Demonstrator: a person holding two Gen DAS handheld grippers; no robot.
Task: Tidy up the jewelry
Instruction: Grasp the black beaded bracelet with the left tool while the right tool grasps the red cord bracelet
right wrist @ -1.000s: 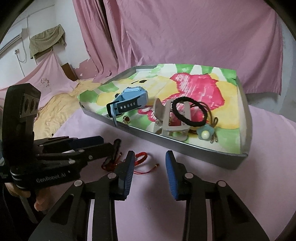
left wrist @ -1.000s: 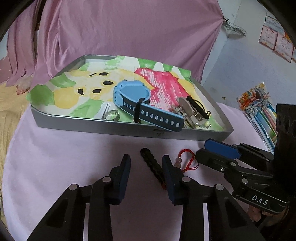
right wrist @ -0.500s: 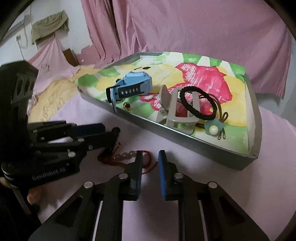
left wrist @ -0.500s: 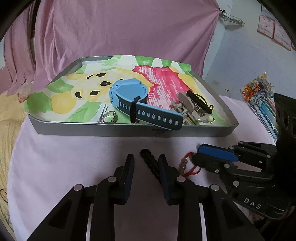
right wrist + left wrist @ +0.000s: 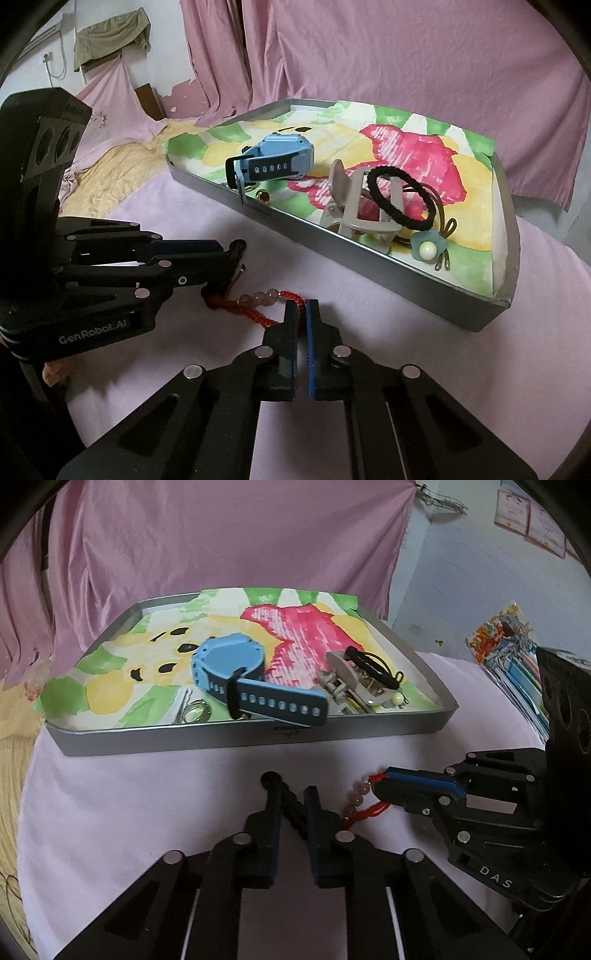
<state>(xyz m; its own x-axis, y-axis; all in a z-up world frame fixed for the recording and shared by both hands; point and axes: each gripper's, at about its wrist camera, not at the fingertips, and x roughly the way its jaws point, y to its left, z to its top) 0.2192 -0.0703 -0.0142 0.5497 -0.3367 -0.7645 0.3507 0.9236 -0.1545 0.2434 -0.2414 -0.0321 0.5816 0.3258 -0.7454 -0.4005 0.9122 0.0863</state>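
a: left wrist view first. left gripper [image 5: 291,805] low at 6 o'clock, fingers narrowed around black twisted bracelet [image 5: 284,797] on the pink cloth [image 5: 129,805]; bracelet's round end sticks out ahead toward 12. contact on both pads? cannot tell, small gaps look visible.

b: right gripper [image 5: 376,786] in at 3 o'clock, tips pinched on red cord bracelet [image 5: 365,806] with pink beads [image 5: 356,797]. lying on the cloth just right of the black one.

a: right wrist view. right gripper [image 5: 301,306] at 6 o'clock, pads nearly together, red cord bracelet [image 5: 255,314] clamped at the very tip. pink beads [image 5: 258,295] at 10 o'clock from the tips, cord trailing left under the left gripper [image 5: 225,258].

b: grey tray [image 5: 258,734] at 12 o'clock of the left gripper, lined with coloured drawing [image 5: 306,627]. inside: blue watch [image 5: 236,664] mid tray, strap hanging over the near rim. silver rings [image 5: 197,712] at 7 o'clock of the watch.

a: beige hair claw [image 5: 354,206] at 3 o'clock of the watch [image 5: 280,162], black hair tie [image 5: 399,199] looped over it. pearl flower hair tie [image 5: 428,251] at 5 o'clock of the claw. small red-stone ring [image 5: 263,195] near the rim below the watch.

b: both bracelets outside the tray, on the cloth, near its front wall.
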